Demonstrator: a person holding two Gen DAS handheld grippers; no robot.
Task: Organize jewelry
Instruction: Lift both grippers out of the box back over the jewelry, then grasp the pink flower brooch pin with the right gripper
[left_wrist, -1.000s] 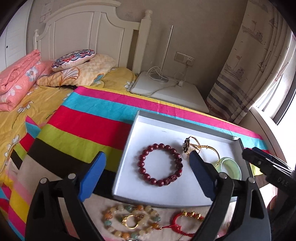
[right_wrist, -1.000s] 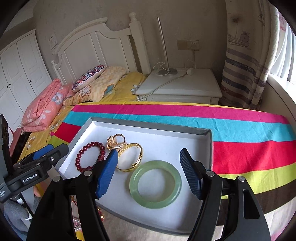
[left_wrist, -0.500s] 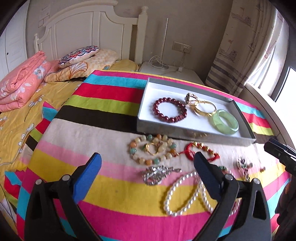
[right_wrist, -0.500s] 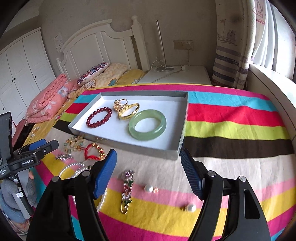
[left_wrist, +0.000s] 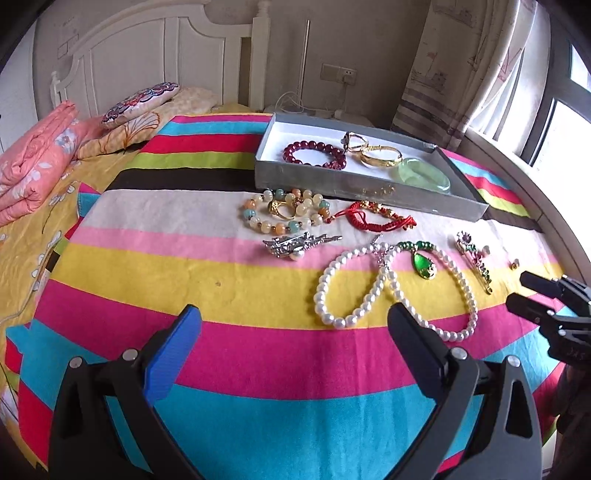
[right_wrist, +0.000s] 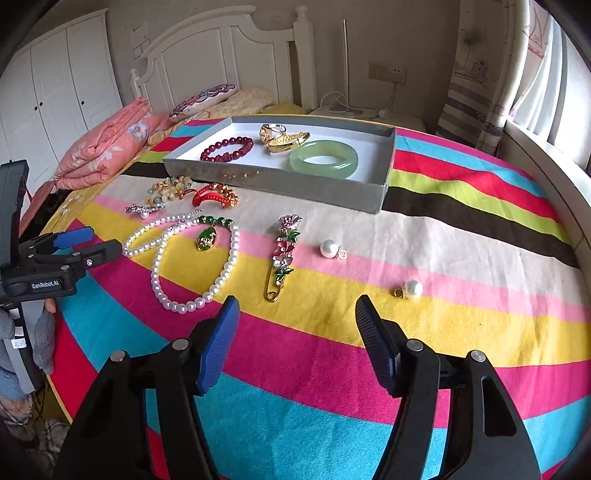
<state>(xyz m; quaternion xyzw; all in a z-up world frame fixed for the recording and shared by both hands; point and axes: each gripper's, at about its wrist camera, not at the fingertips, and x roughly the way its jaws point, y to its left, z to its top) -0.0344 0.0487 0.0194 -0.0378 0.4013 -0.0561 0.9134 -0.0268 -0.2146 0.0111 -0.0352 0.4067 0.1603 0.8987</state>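
**Both grippers empty above striped bedcover, jewelry spread out below**

Left gripper (left_wrist: 293, 325): jaws spread about as wide as they go, having just been opening, nothing between the pads. Hovering over the pink and yellow stripes of the striped blanket (left_wrist: 221, 288) on the bed, near edge of the pearl necklace (left_wrist: 391, 288) just beyond the right pad.

Right gripper (right_wrist: 297, 314): jaws partly open, having just been closing in somewhat, nothing held. Poised above the blanket, with the flower brooch (right_wrist: 282, 251) just beyond the left pad and a pearl earring (right_wrist: 409, 288) just beyond the right one. Second pearl earring (right_wrist: 330, 249) a little farther off, right of the brooch.

Grey tray (left_wrist: 354, 182) at the far side of the blanket, holding a dark red bead bracelet (left_wrist: 314, 155) on the left, a gold ring (left_wrist: 352, 140) and gold bangle (left_wrist: 380, 155) in the middle, a pale green jade bangle (left_wrist: 424, 175) on the right.

Loose on the blanket, just in front of the tray: a multicolour bead bracelet (left_wrist: 286, 216) with a gold ring (left_wrist: 282, 210) lying inside its loop, and a red cord bracelet (left_wrist: 380, 218) to its right. Nearer still, a silver hair clip (left_wrist: 299, 245) left of the pearl necklace, whose green pendant (left_wrist: 424, 264) lies within the right loop.

Folded pink quilt (left_wrist: 33, 166) and patterned pillow (left_wrist: 142, 103) at far left, white headboard (left_wrist: 155, 62) behind.
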